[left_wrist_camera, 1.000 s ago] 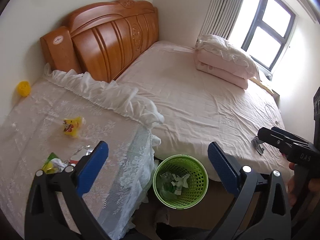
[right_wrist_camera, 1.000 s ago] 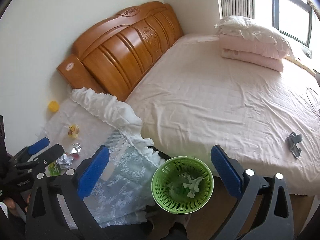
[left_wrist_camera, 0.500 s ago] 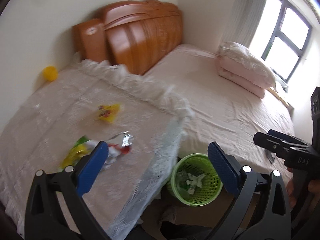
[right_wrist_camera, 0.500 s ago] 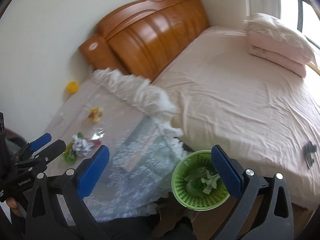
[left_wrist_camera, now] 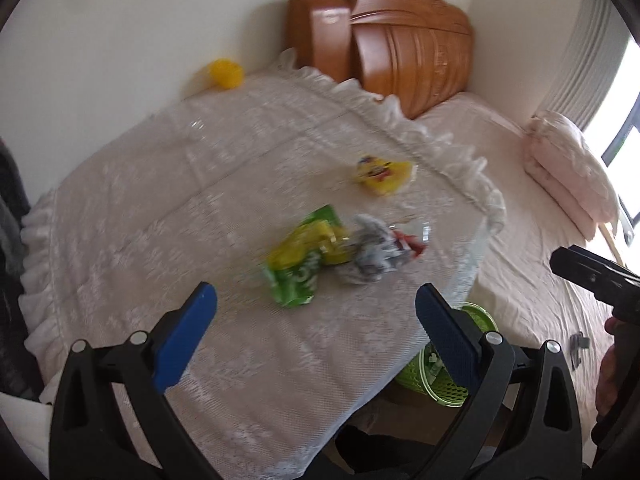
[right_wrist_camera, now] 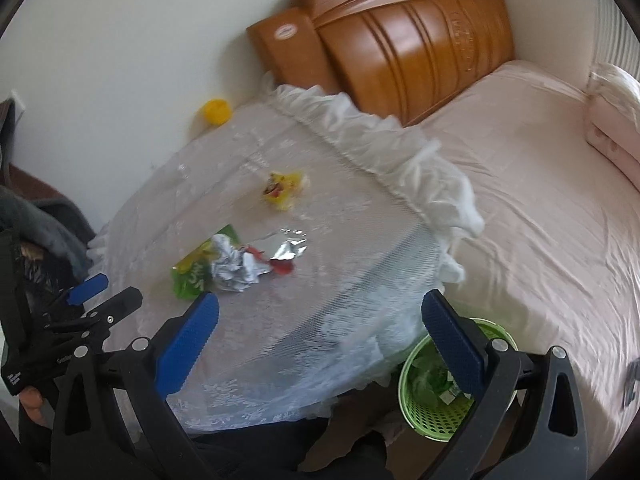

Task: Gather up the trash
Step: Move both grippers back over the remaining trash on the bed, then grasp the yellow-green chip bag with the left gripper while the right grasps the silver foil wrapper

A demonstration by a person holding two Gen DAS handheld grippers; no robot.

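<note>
Both the left tongs [left_wrist_camera: 316, 316] and right tongs [right_wrist_camera: 320, 320] gape empty above the lace-covered tabletop [left_wrist_camera: 160, 200], where a green wrapper [left_wrist_camera: 296, 268], crumpled foil [left_wrist_camera: 372, 256] and yellow wrapper [left_wrist_camera: 384, 172] lie, the green basket [right_wrist_camera: 424, 404] standing beside the bed [right_wrist_camera: 540, 220].

Wrappers [left_wrist_camera: 320, 256] motion-blurred, print unreadable. Bin [right_wrist_camera: 424, 404] partly hidden behind right gripper finger & tablecloth [right_wrist_camera: 320, 320]. Pillows [right_wrist_camera: 612, 120] cut off at frame edge.
</note>
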